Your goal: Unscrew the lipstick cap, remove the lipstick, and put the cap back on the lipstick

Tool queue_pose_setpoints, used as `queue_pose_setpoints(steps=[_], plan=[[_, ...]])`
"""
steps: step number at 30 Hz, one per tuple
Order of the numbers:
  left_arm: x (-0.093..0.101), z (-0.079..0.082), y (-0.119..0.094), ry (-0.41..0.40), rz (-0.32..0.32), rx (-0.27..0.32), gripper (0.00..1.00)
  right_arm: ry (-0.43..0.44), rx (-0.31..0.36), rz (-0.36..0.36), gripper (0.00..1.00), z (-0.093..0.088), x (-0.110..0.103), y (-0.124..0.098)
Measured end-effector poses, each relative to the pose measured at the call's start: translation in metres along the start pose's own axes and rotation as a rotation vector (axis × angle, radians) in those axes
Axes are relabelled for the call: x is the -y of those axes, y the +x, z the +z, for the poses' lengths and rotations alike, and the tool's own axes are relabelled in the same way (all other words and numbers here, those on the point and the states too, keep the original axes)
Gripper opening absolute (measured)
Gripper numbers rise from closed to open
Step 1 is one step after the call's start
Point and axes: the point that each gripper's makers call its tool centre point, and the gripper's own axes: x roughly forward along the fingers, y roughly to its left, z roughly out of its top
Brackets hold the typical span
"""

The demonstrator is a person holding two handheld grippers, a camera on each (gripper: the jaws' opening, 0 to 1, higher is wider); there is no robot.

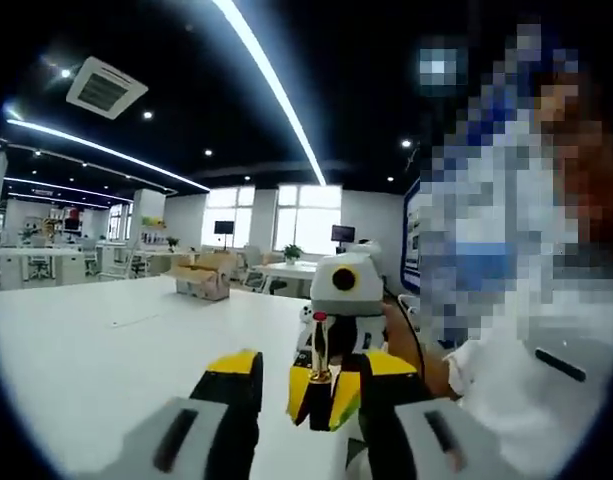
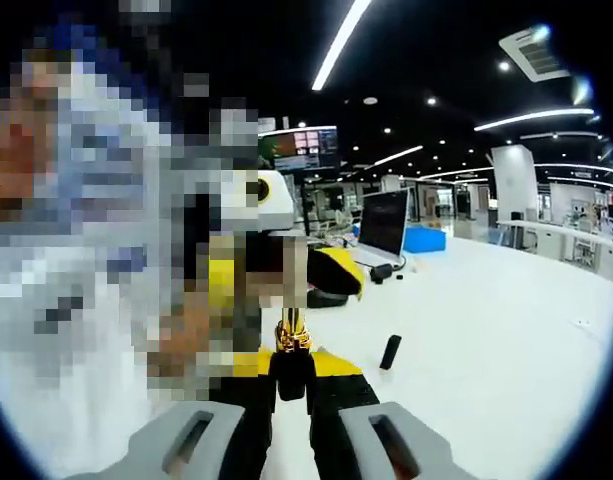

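Observation:
The lipstick [image 1: 319, 350] has a black base, a gold collar and a red tip, and it points upward. My right gripper [image 1: 321, 397] is shut on its black base and faces the left gripper view. My left gripper [image 1: 311, 362] is open, with its yellow-tipped jaws standing either side of the lipstick, apart from it. In the right gripper view, my right gripper [image 2: 292, 372] clamps the lipstick [image 2: 291, 338], and my left gripper [image 2: 283, 280] sits open just beyond it. A small black cap [image 2: 389, 352] rests on the white table [image 2: 486, 330], to the right.
A person in white stands close beside both grippers, with a hand [image 1: 418, 365] on the right one. A cardboard box [image 1: 208, 277] sits far along the table. A dark monitor [image 2: 383, 222] and a blue box [image 2: 423, 238] stand further back.

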Motion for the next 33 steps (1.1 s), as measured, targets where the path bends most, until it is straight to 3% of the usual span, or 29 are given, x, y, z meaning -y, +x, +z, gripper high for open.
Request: queue_pose_setpoints(steps=[17, 22, 33], plan=[[0.009, 0.0, 0.001, -0.001, -0.04, 0.006, 0.23, -0.001, -0.02, 0.056, 0.11, -0.005, -0.015, 0.011], [0.01, -0.001, 0.003, -0.006, -0.053, 0.011, 0.11, 0.001, -0.019, 0.049, 0.11, -0.005, -0.014, 0.011], [0.008, 0.001, 0.003, -0.018, -0.036, 0.009, 0.09, -0.002, -0.012, 0.038, 0.11, -0.003, -0.011, 0.012]])
